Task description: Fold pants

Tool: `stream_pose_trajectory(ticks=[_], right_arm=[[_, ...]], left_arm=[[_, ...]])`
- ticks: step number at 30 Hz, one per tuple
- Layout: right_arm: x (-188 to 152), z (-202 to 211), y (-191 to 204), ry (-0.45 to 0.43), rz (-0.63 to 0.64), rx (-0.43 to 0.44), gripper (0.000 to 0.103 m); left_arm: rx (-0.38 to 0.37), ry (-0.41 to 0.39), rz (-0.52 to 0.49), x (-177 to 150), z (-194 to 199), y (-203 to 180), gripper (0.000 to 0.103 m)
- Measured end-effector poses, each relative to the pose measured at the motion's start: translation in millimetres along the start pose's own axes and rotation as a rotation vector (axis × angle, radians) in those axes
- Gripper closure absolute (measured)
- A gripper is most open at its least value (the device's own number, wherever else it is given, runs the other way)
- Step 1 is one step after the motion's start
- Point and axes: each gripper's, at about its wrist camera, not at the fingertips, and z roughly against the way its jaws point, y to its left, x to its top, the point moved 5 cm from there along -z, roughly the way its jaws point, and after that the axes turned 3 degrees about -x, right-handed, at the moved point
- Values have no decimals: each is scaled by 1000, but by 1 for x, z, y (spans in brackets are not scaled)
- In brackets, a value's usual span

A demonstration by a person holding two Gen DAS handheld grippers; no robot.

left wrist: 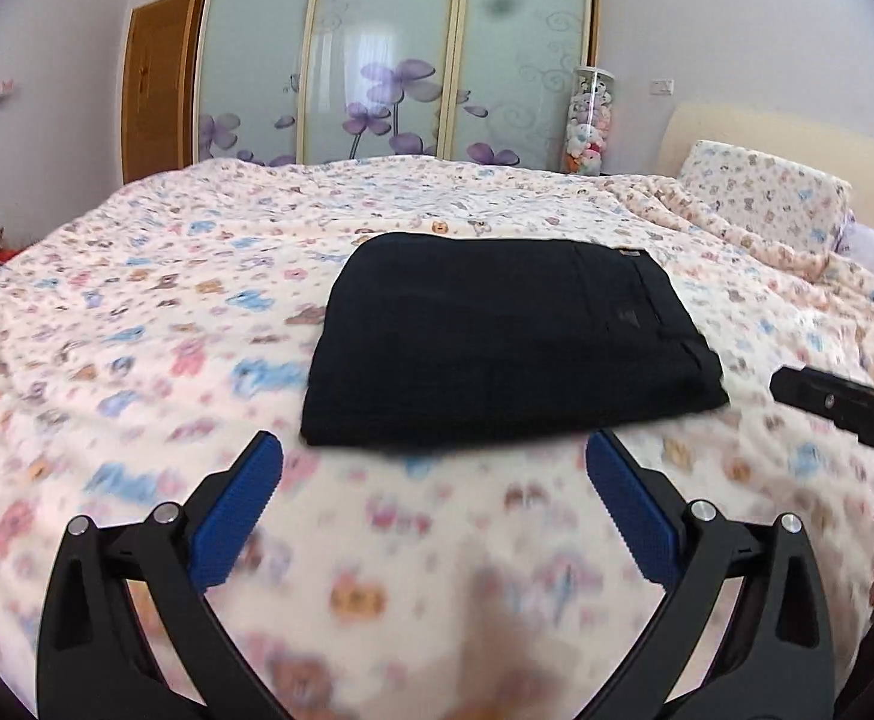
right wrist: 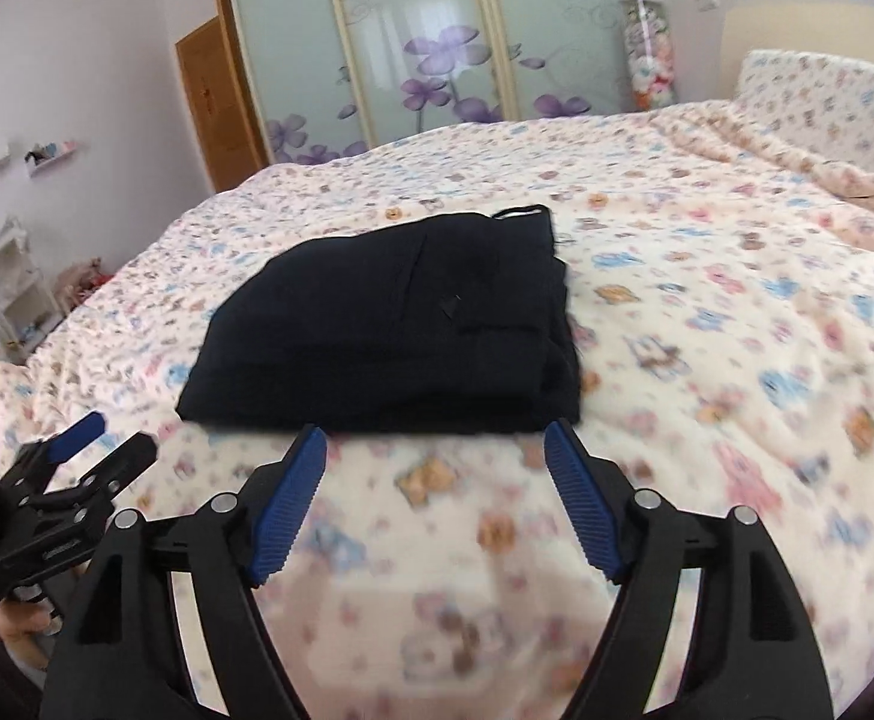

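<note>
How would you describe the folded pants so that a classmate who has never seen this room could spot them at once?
Start at the wide bed with its pale, bear-printed cover, in front of the sliding wardrobe with purple flowers. Near its middle lie the black pants, folded into a flat rectangle. They are the only dark, plain thing on the patterned bedding.

Little can be read. At the right edge of the left wrist view, the black body of the right gripper [left wrist: 844, 405] bears pale letters that look like "DA", cut off by the frame. The marking on the pants [left wrist: 508, 336] is too small to read.
</note>
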Motion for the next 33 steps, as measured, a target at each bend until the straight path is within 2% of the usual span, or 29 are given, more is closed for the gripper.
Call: stream_pose_trajectory(ticks=[6, 12, 18, 23, 25, 29, 33], right_arm=[[-14, 10, -5, -58, -21, -80, 23], [-21, 2, 4, -56, 30, -123, 22], [-28, -6, 10, -37, 58, -155, 20], [-32, -11, 13, -26, 77, -176, 17], [-33, -11, 13, -25, 70, -174, 13], [-32, -10, 12, -27, 61, -174, 12], [-33, -12, 12, -21, 64, -170, 12]], left_arm=[[35, -60, -56, -13, 16, -6, 2], [33, -89, -93, -17, 20, -13, 2], [52, -82, -131, -20, 17, -21, 2], [57, -82, -112, -20, 17, -17, 2], [56, -74, -108, -20, 16, -16, 2], [64, -75, -111, -19, 16, -16, 2], [142, -64, -111, -21, 15, -14, 2]])
